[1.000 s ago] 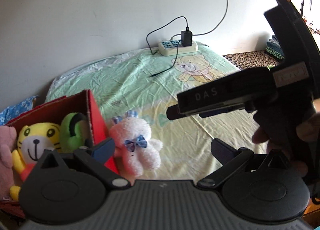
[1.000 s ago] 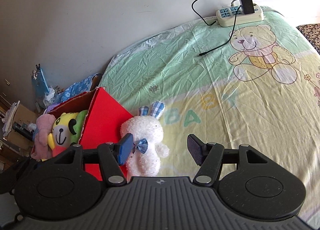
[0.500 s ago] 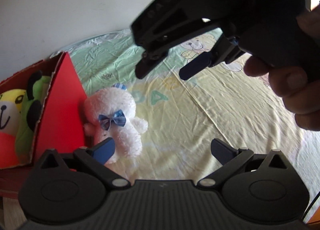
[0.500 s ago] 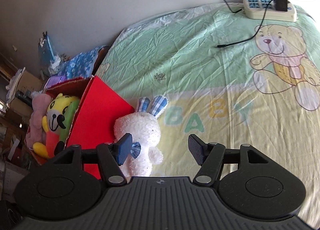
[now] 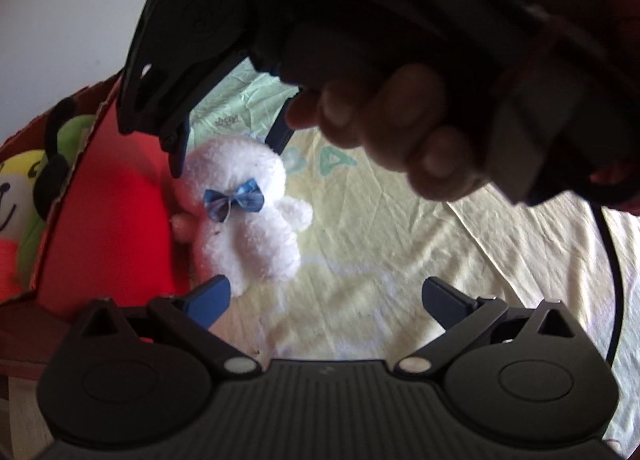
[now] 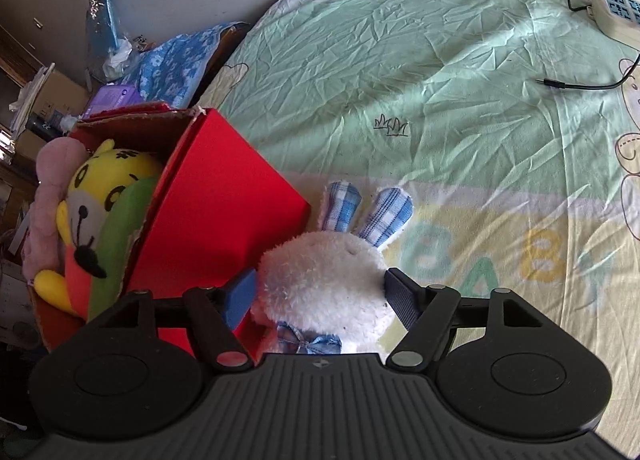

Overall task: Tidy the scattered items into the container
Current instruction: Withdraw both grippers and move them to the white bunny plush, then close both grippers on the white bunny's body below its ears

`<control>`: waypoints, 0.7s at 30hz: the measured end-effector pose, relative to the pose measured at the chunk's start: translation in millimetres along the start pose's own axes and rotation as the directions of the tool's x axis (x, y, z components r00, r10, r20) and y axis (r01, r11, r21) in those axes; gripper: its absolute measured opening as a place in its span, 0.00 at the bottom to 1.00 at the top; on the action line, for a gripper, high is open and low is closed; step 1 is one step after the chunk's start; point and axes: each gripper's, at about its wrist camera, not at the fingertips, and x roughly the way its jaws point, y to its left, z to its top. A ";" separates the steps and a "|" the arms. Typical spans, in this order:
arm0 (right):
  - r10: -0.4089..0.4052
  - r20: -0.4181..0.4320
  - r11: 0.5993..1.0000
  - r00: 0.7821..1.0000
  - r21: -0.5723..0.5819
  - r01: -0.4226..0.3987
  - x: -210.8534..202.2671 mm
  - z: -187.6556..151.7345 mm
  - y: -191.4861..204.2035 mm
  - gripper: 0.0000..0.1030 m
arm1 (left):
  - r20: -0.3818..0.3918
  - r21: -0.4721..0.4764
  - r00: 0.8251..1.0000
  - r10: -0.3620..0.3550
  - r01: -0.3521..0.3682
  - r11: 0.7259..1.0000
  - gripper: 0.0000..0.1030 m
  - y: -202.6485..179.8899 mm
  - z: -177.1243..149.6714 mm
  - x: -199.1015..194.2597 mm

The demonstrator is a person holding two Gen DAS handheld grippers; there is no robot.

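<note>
White plush rabbit (image 6: 324, 280) with checked blue ears and a blue bow lies on the bed (image 6: 440, 72) against the outer wall of the red cardboard box (image 6: 216, 212). The right gripper (image 6: 320, 296) has its jaws spread wide on either side of the toy's head; whether the blue pads touch the fur is hard to tell. From the left wrist view the rabbit's ears are hidden behind the right gripper (image 5: 228, 140) and the hand (image 5: 400, 132) holding it, which block most of the upper frame. The left gripper (image 5: 326, 296) hangs wide open near the rabbit's feet. Inside the box, a yellow tiger toy (image 6: 104, 184), a green plush (image 6: 120, 232) and a pink one (image 6: 44, 196) are packed together, partly cut off.
</note>
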 end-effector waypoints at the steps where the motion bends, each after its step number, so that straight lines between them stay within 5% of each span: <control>1: -0.014 -0.003 1.000 1.000 -0.001 0.014 4.1 0.9 -0.8 0.80 | -0.004 0.009 1.000 0.005 -0.005 1.000 0.99 -0.4 -0.7 0.9; 11: -0.005 -0.039 1.000 0.999 -0.007 0.005 -8.4 -13.1 -24.2 0.72 | -0.007 0.004 1.000 0.007 -0.007 1.000 0.99 7.3 7.8 8.1; 21: -0.039 -0.060 0.995 0.997 0.093 0.045 -28.5 -35.2 -65.7 0.76 | -0.063 -0.055 0.992 -0.106 0.103 0.993 0.99 12.8 33.3 38.2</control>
